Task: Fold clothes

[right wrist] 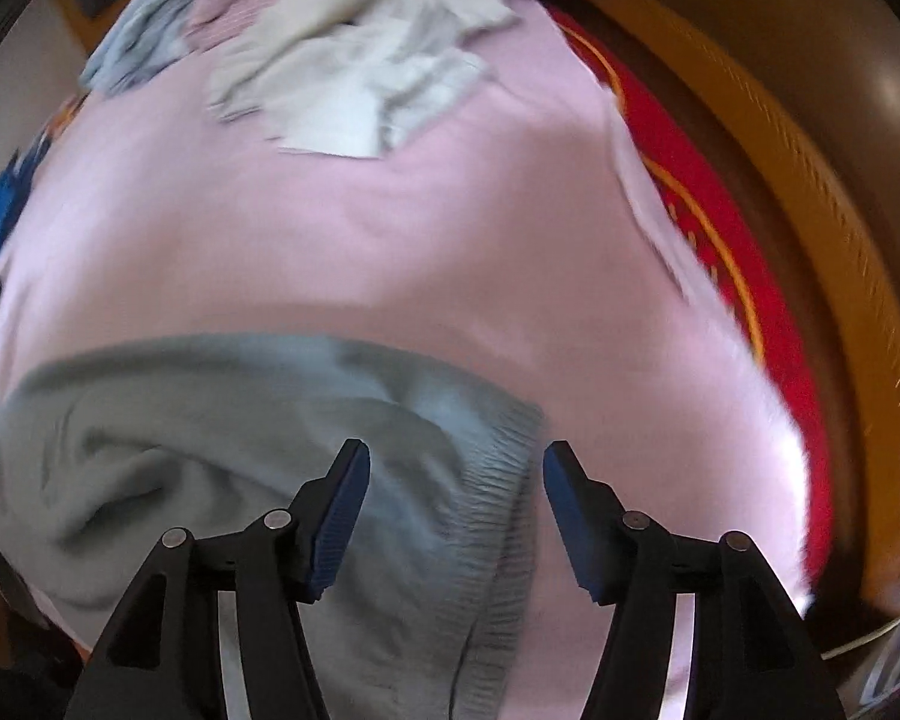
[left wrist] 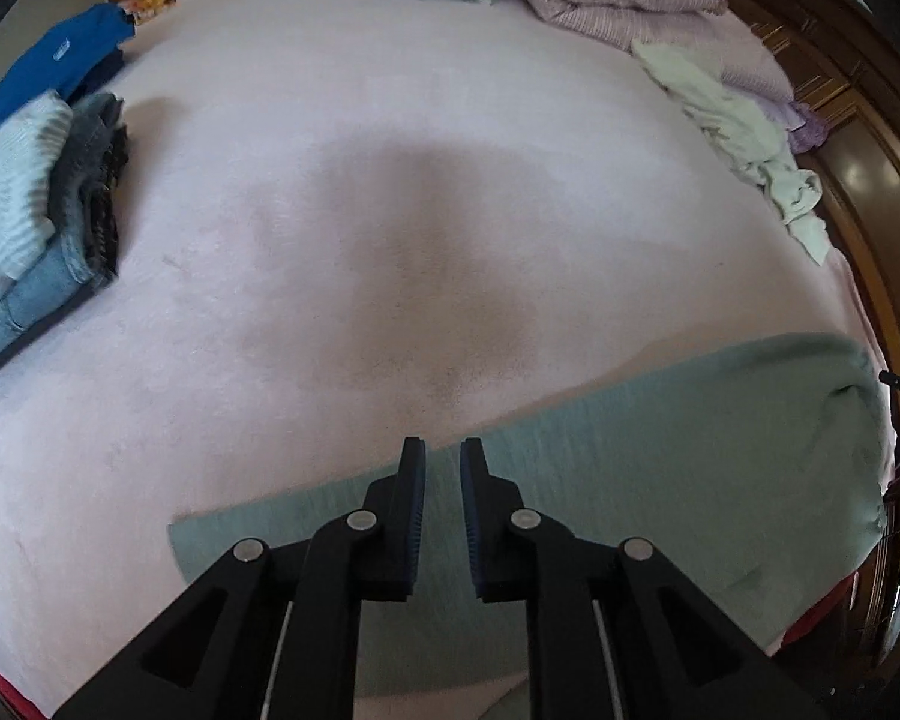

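On the bed (left wrist: 342, 192): green sweater (left wrist: 660, 462) is lying flat near the front edge, its lower part running out of view.
Left hand-held gripper (left wrist: 443, 459): fingers are standing slightly apart, gripping nothing.
Right hand-held gripper (right wrist: 456, 462): jaws are gaping over the blurred ribbed hem (right wrist: 498, 480).

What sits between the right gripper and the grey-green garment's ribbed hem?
Nothing visible. The right gripper hangs open directly over the ribbed hem of the grey-green garment, with only bare pink bedcover beside it.

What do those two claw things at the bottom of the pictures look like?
Both look alike. The left hand-held gripper and the right hand-held gripper are matte black plastic linkages joined by round silver pins. Each has two flat fingers faced with dark blue ribbed pads. No cables, markings or sleeves show.
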A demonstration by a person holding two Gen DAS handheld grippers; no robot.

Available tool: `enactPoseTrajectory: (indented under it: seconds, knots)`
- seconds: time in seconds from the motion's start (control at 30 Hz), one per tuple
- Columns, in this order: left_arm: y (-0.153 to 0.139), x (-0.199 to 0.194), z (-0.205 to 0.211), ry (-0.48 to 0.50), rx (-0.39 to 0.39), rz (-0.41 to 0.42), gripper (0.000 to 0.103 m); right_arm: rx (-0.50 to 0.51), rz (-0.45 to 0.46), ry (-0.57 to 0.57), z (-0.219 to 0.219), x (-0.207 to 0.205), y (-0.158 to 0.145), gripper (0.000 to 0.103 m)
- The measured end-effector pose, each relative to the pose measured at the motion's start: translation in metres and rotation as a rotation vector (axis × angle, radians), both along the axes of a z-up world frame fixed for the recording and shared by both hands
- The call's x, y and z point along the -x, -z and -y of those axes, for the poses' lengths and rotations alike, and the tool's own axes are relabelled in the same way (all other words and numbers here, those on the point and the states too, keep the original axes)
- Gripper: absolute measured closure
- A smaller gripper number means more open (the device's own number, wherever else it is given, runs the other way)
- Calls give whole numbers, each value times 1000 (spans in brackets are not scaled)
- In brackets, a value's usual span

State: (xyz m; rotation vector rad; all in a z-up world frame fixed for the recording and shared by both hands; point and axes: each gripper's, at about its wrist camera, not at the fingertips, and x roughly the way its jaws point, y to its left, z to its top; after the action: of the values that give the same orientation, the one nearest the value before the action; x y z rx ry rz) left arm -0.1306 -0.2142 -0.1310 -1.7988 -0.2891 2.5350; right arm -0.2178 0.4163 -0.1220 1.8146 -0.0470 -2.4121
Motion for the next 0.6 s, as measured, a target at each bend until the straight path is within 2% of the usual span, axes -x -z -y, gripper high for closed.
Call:
enactPoseTrajectory:
  seconds: [0.1, 0.2, 0.27, 0.3, 0.4, 0.53, 0.6]
  knots:
    - [7, -1, -3, -12, -47, 14, 94, 50, 37, 15, 1, 1, 20, 43]
    - [10, -2, -7, -13, -65, 14, 94, 3, 37, 16, 12, 3, 31, 43]
    - [10, -7, -4, -27, -77, 17, 94, -14, -5, 14, 20, 6, 25, 67]
    - [10, -10, -2, -37, -82, 18, 94, -13, -29, 8, 24, 7, 21, 93]
    - [13, -18, 4, -69, -106, 17, 94, 37, -124, -47, 46, 10, -5, 93]
    - [14, -27, 12, -106, -122, 10, 94, -25, -289, -139, 88, 31, -48, 93]
    - [11, -33, 15, -116, -130, 3, 94, -44, -294, -123, 91, 50, -55, 93]
